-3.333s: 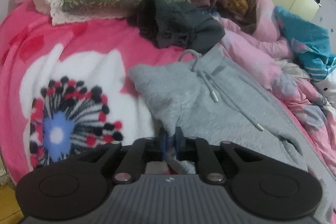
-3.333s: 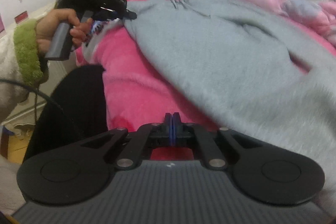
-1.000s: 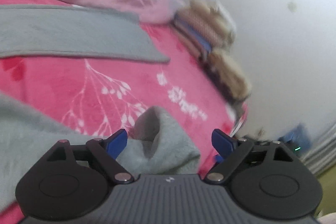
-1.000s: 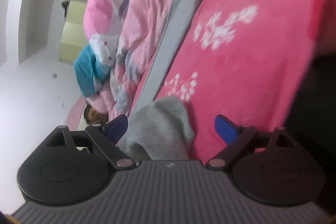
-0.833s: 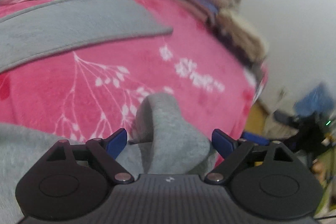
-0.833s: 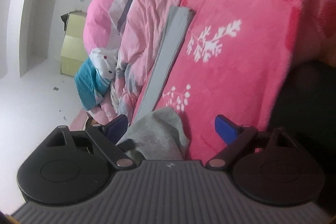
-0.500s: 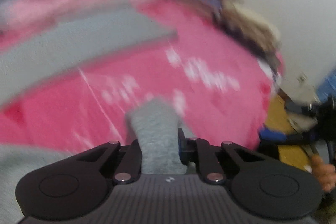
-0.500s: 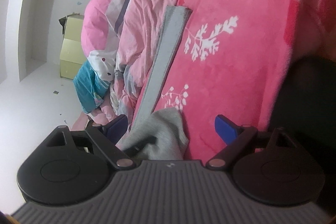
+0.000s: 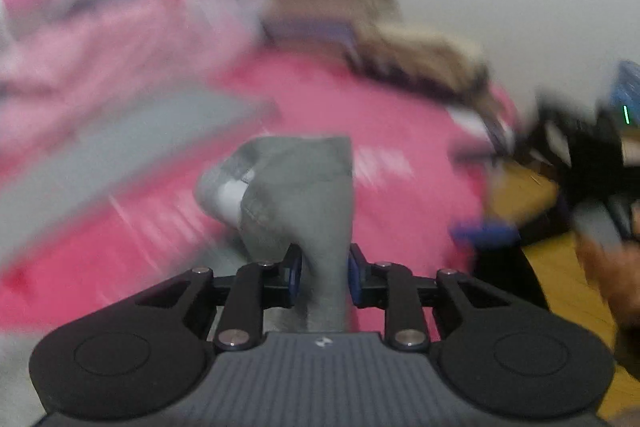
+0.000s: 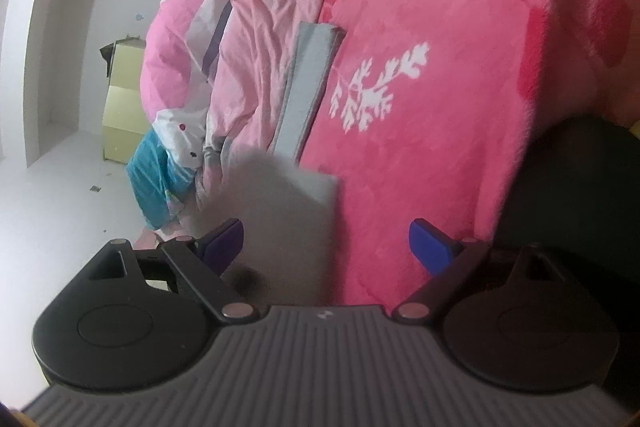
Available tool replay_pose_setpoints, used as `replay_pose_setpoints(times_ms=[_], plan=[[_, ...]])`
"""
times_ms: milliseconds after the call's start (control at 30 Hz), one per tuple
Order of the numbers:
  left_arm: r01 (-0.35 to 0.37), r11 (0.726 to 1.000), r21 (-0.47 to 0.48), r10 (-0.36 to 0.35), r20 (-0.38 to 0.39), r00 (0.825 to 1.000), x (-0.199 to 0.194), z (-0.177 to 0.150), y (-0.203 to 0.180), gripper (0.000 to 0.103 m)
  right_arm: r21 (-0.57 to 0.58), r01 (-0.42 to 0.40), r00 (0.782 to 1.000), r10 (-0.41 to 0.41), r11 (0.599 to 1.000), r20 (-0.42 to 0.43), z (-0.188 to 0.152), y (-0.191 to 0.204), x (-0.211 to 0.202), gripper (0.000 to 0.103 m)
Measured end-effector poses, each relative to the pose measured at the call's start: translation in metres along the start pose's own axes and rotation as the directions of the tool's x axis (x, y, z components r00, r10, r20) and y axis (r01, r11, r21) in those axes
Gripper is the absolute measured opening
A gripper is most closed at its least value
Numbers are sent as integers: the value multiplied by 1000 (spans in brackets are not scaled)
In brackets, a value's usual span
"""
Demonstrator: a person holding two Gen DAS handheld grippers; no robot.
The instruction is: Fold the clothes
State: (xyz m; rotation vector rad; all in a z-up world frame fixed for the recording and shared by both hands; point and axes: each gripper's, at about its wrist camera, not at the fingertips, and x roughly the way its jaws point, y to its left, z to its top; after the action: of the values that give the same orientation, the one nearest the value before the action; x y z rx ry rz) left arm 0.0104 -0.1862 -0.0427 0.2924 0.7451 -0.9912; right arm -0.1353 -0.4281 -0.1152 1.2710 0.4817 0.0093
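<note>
Two grippers | left gripper (image 9: 322,275): jaws reopening slightly, clamped on grey trouser leg (image 9: 304,187) | right gripper (image 10: 326,241): spread wide, gripping nothing

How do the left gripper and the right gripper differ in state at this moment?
The left gripper has its fingers nearly together, pinching a bunched fold of the grey garment; the right gripper stands wide open, gripping nothing. The left's jaws have just eased slightly wider yet keep the cloth. The left's view is motion-blurred, the right's sharp. Both have grey cloth between their blue fingers, above the pink blanket.
</note>
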Motion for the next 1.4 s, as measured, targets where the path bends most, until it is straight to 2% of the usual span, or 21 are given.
replay_pose_setpoints(times_ms=[33, 167, 267, 433, 500, 633, 800, 933, 1000, 1033, 1067, 1100, 1167, 1267, 1400], plan=[[18, 1000, -17, -18, -16, 1000, 3, -7, -2, 33, -5, 5, 1000, -5, 1000, 5, 1, 1, -2, 90], [70, 995, -77, -69, 10, 998, -7, -22, -1, 55, -32, 15, 999, -14, 999, 29, 4, 3, -7, 90], [111, 989, -98, -108, 31, 994, -22, -31, 1, 62, -44, 15, 1000, -14, 999, 25, 4, 4, -1, 90], [135, 978, -157, -126, 68, 990, -51, -48, 11, 63, -80, 8, 999, -11, 997, -30, 2, 16, 21, 90], [113, 974, -195, -97, 86, 991, -61, -51, 22, 63, -133, 8, 999, -14, 991, -45, 2, 28, 32, 90], [8, 965, -261, 23, 112, 993, -82, -53, 47, 62, -253, 17, 997, -37, 967, -75, 6, 52, 61, 90], [-119, 947, -299, 162, 124, 979, -85, -42, 75, 62, -376, 32, 989, -84, 926, -123, 13, 74, 101, 90], [-200, 944, -261, 221, 55, 974, -54, -24, 90, 60, -469, 51, 981, -131, 882, -140, 9, 83, 117, 90], [-231, 943, -240, 242, 15, 970, -37, -15, 97, 53, -501, 40, 983, -125, 865, -137, 4, 84, 112, 83], [-224, 945, -236, 231, -1, 973, -30, -12, 99, 46, -510, 30, 983, -117, 859, -139, 2, 84, 107, 69], [-217, 948, -232, 220, -17, 975, -22, -9, 102, 40, -513, 24, 983, -113, 858, -142, 1, 82, 102, 48], [-209, 951, -228, 208, -30, 978, -15, -7, 103, 39, -511, 26, 983, -114, 859, -142, -1, 80, 96, 39], [-191, 961, -202, 187, -39, 982, -6, -2, 101, 39, -506, 47, 983, -128, 861, -128, -2, 73, 83, 8], [-174, 973, -152, 168, -51, 984, 7, 5, 94, 39, -495, 113, 983, -170, 862, -72, -3, 59, 59, 4], [-172, 980, -102, 164, -75, 984, 27, 13, 85, 38, -449, 201, 974, -227, 871, -3, -1, 38, 27, 4]])
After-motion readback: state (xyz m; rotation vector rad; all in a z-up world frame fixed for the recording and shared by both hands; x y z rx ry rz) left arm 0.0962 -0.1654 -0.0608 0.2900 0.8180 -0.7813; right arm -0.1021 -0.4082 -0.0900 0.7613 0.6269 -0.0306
